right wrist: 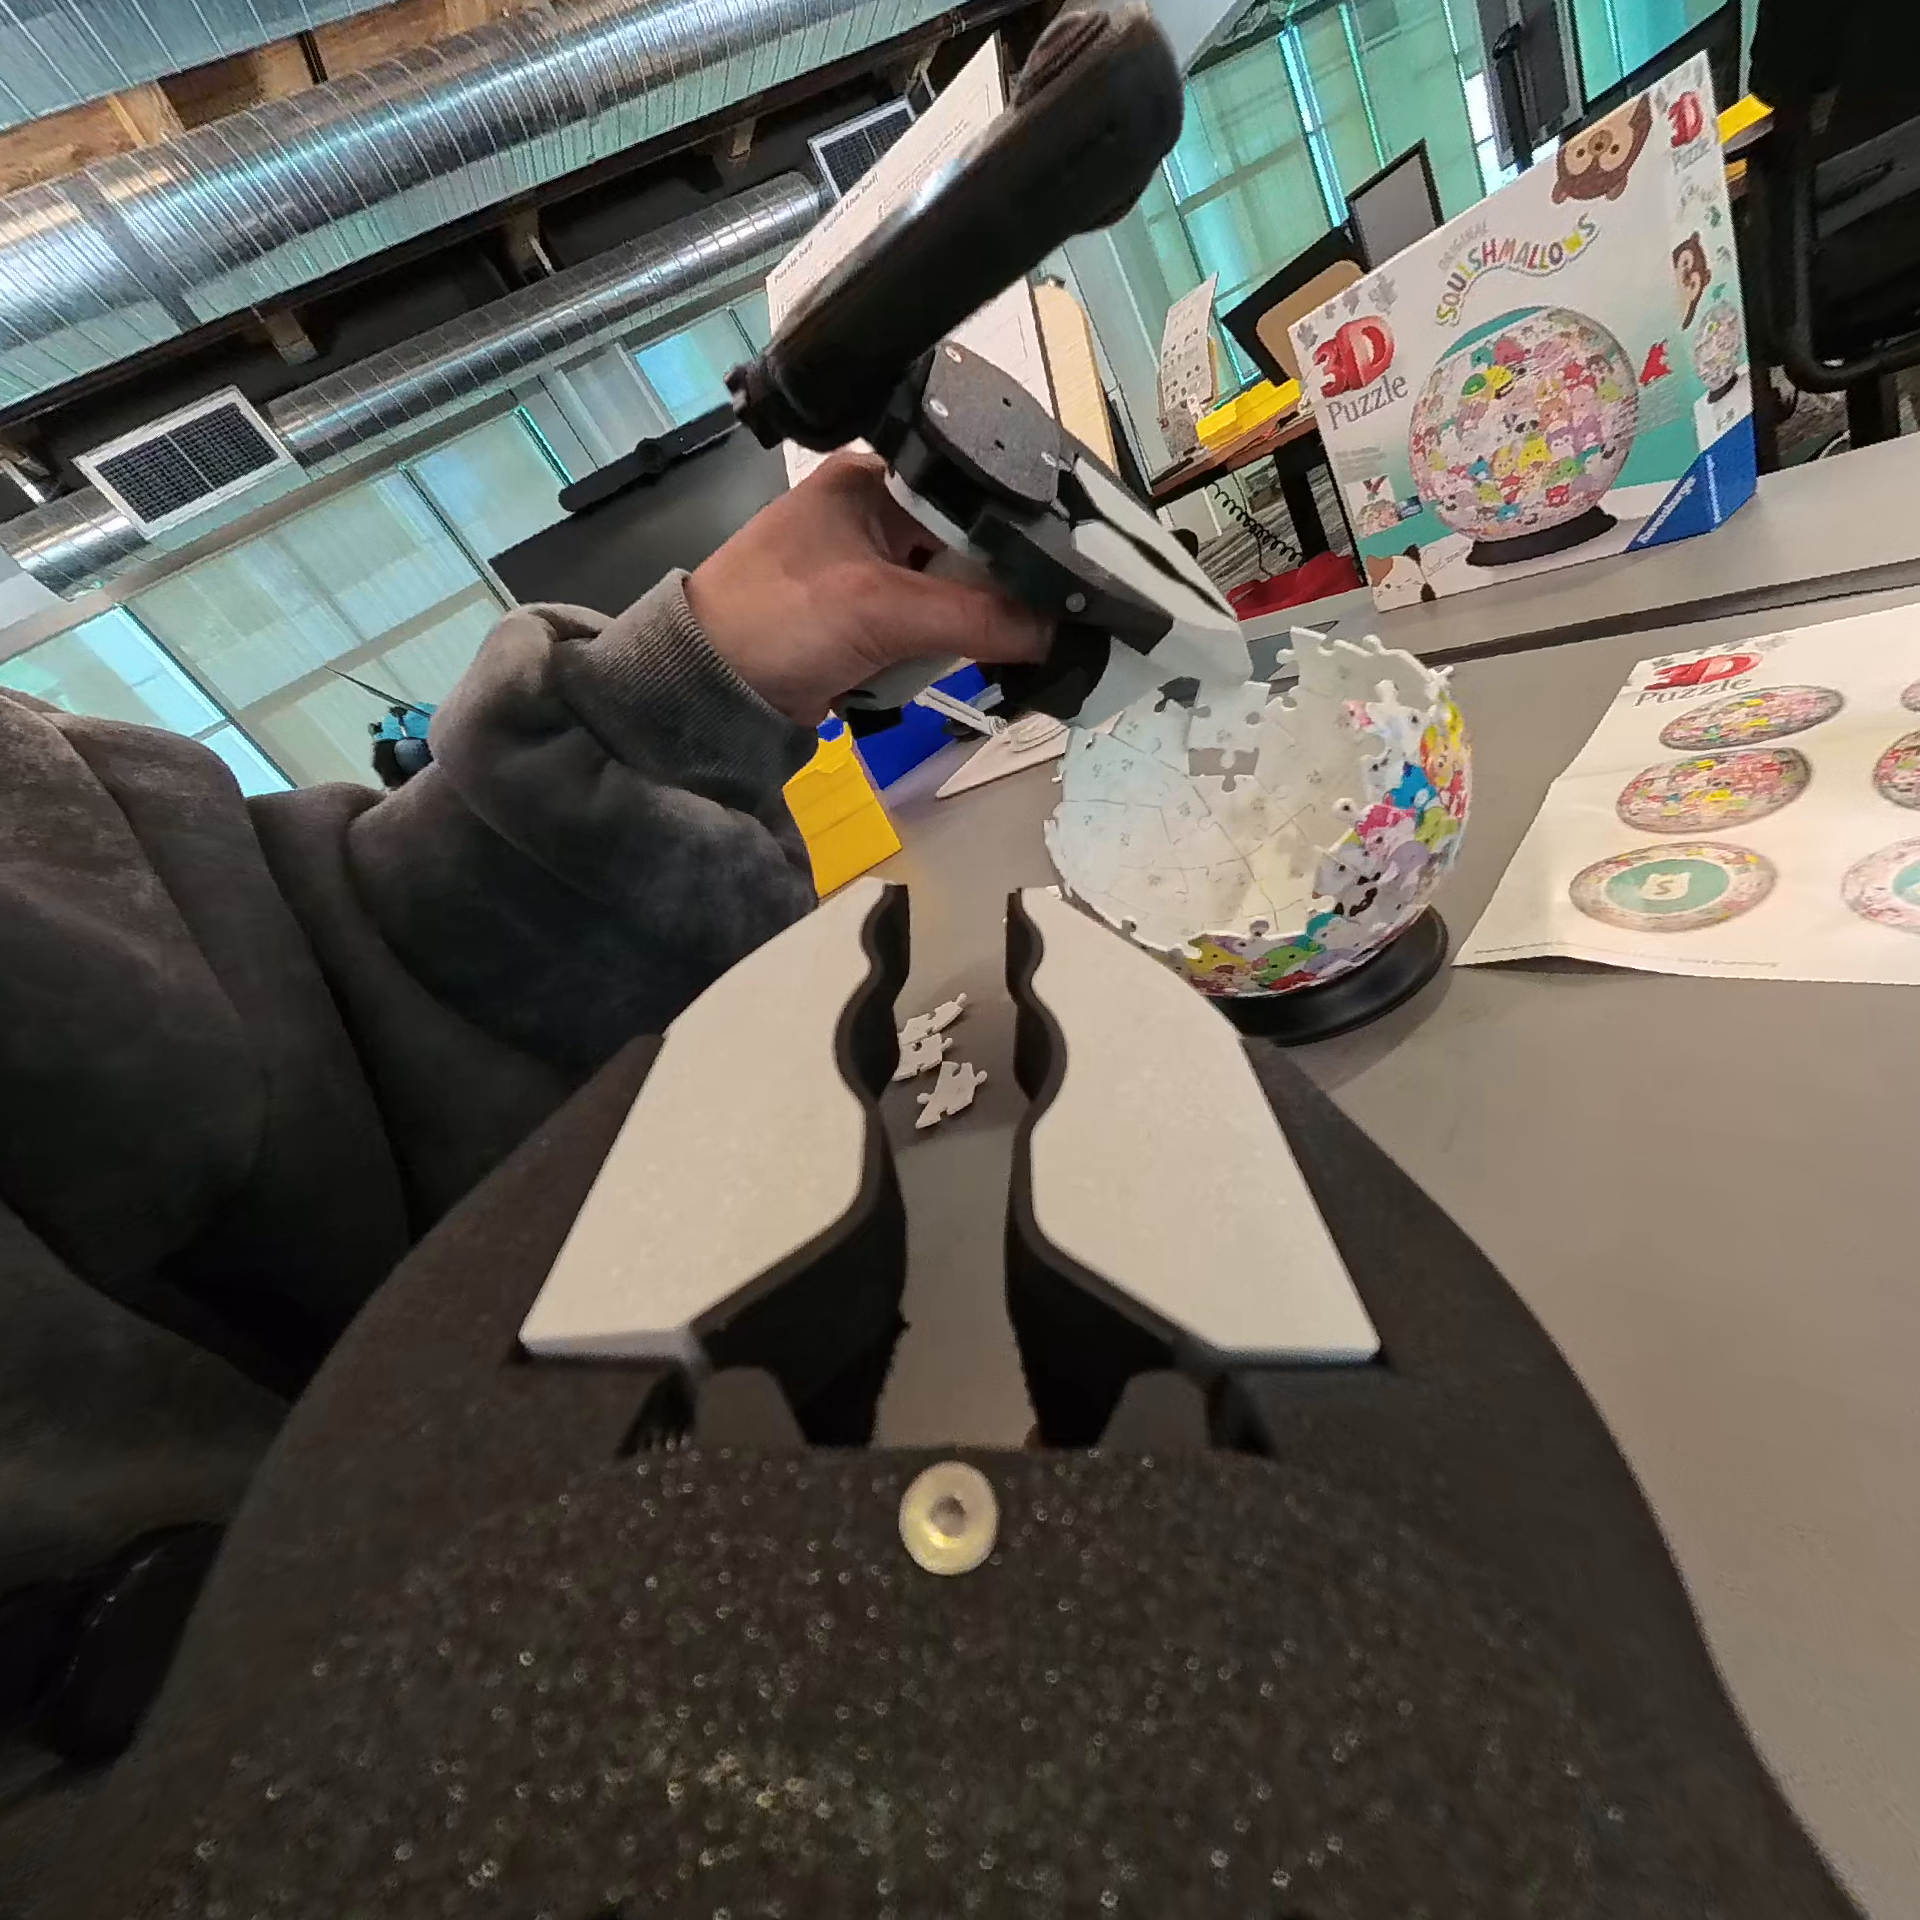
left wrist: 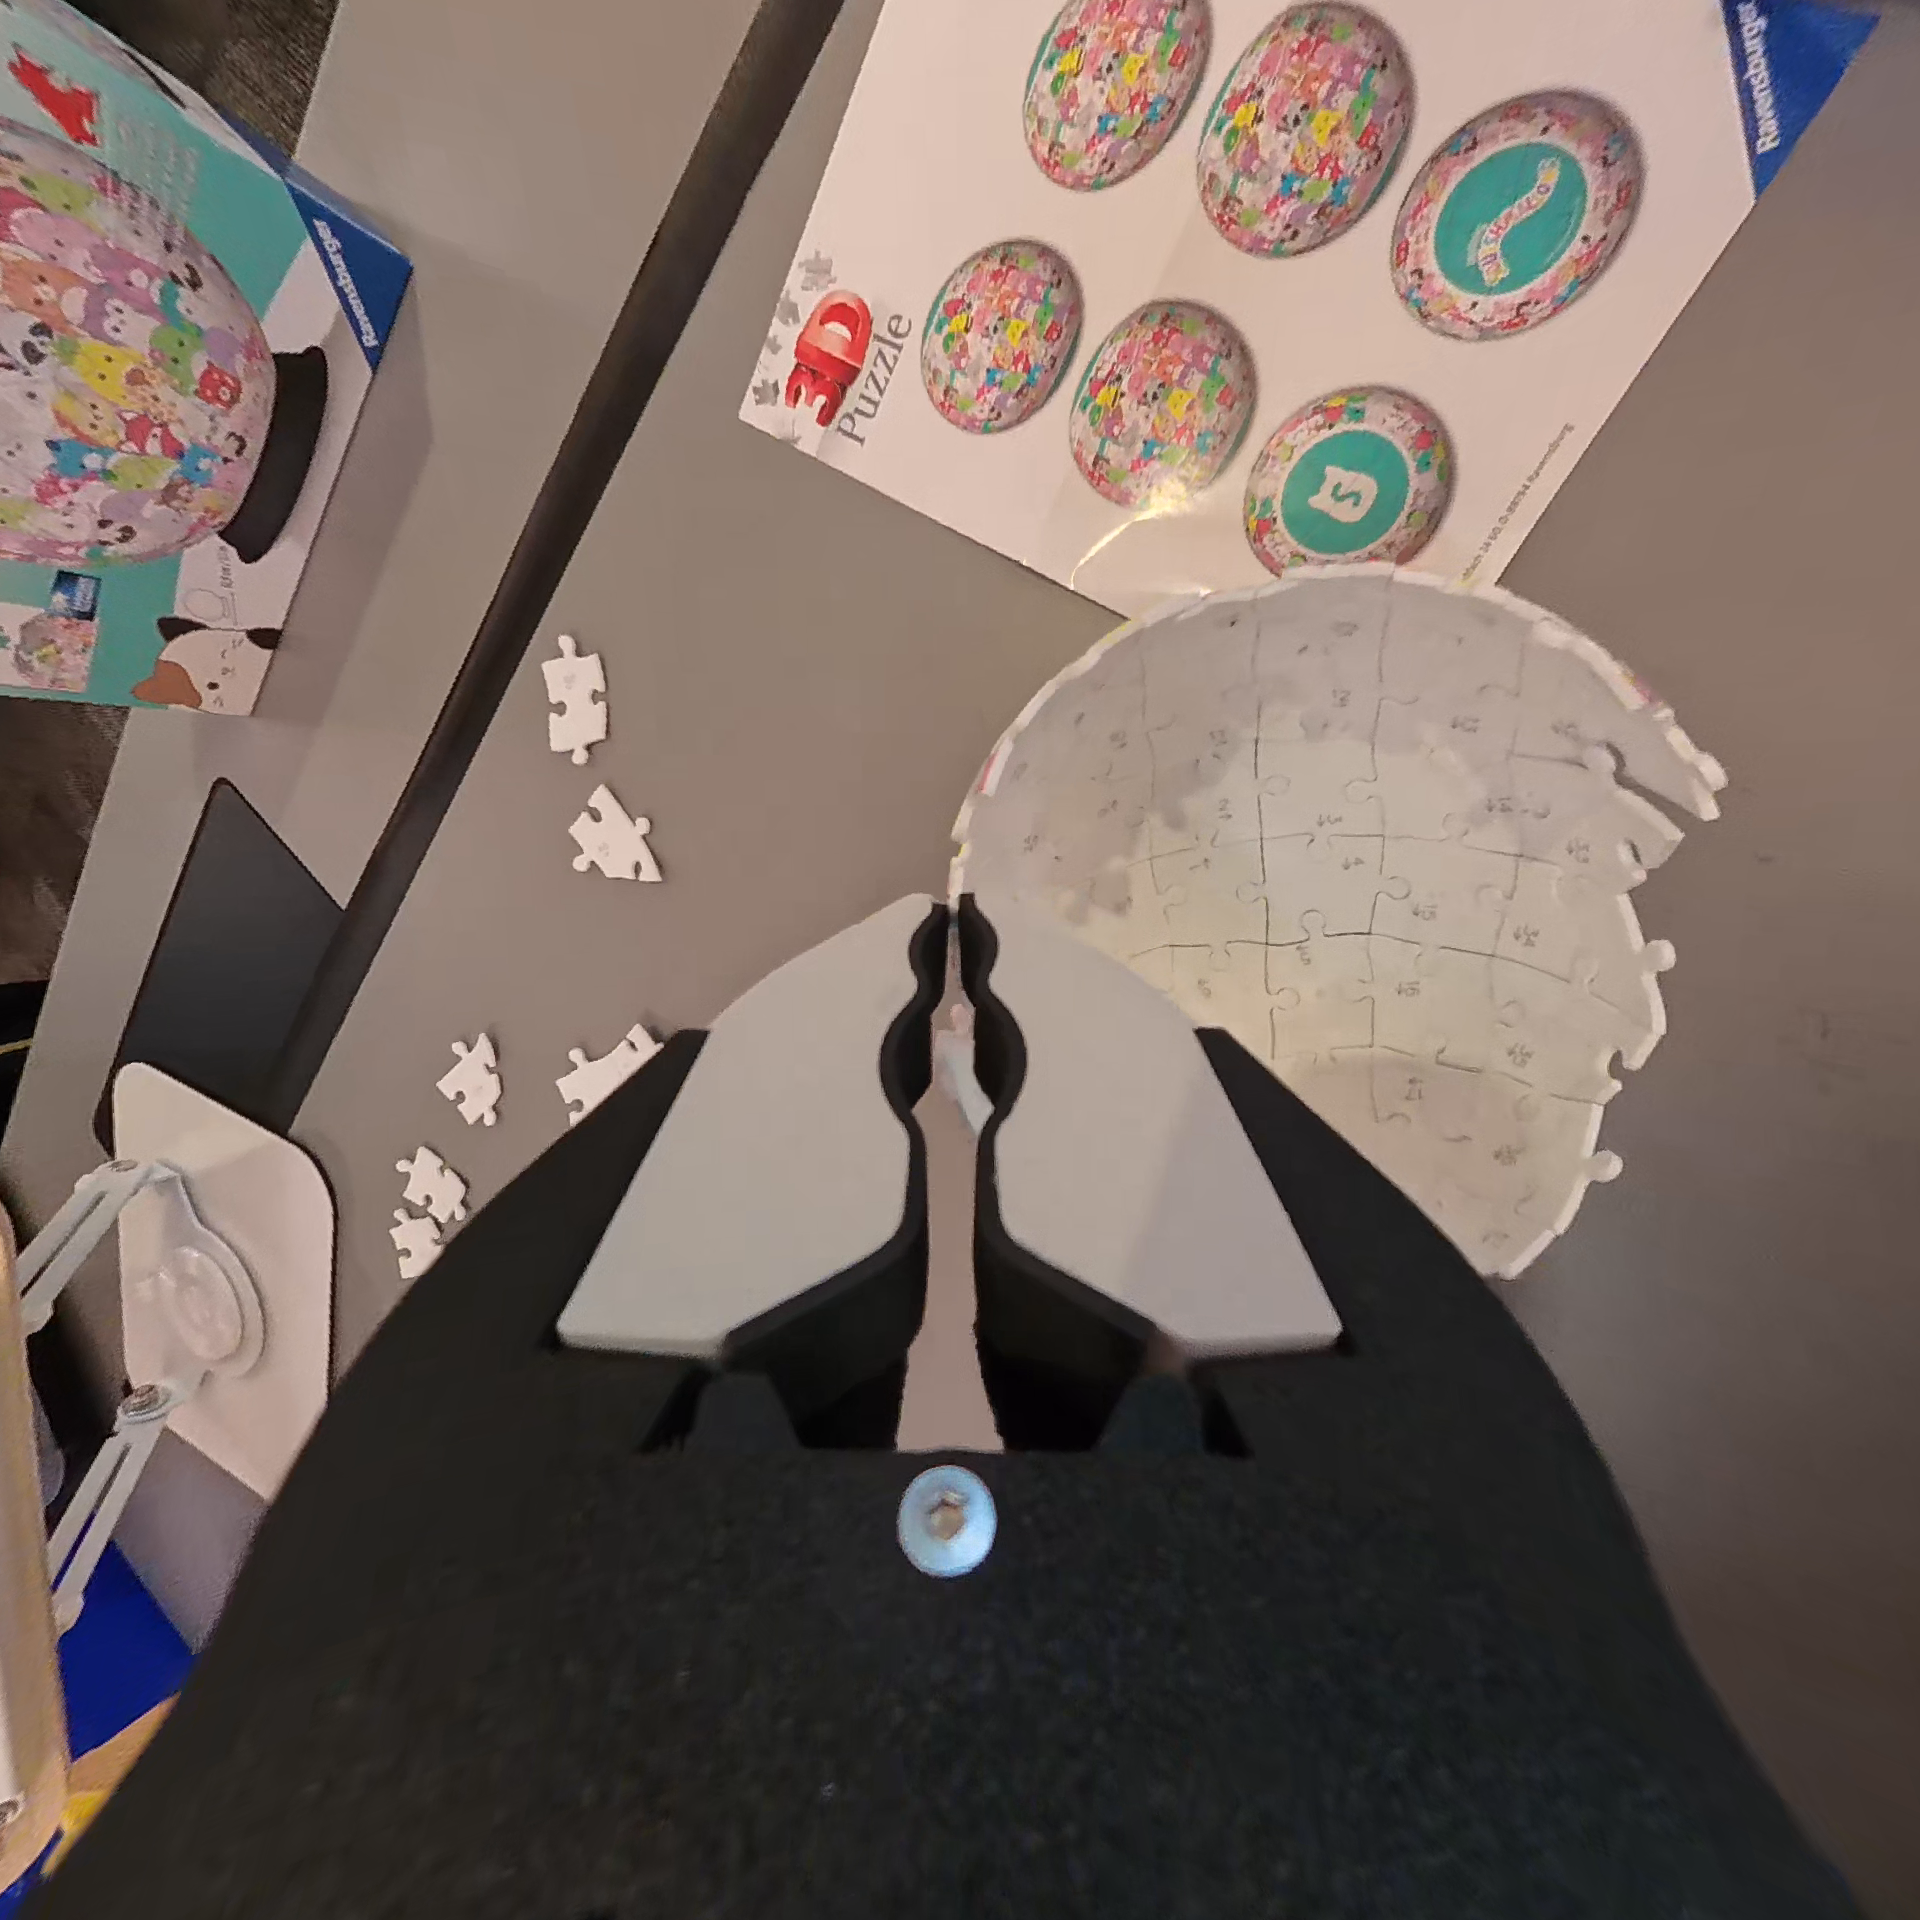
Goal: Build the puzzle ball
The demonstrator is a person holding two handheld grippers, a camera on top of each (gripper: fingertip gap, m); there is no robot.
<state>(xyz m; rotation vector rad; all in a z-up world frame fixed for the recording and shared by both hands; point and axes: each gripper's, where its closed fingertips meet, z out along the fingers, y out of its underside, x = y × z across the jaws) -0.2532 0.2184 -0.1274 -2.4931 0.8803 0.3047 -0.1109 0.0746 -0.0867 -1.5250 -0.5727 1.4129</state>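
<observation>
Half-built ball, an open shell on a black stand: white numbered inside, colourful cartoon outside, jagged rim of tabs, opening tilted toward 10 o'clock in the right wrist view. Loose white pieces face-down on the grey table, scattered from 9 to 7 o'clock of the shell in the left wrist view.

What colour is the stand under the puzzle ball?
Black; the stand under the puzzle ball shows best in the right wrist view.
</observation>
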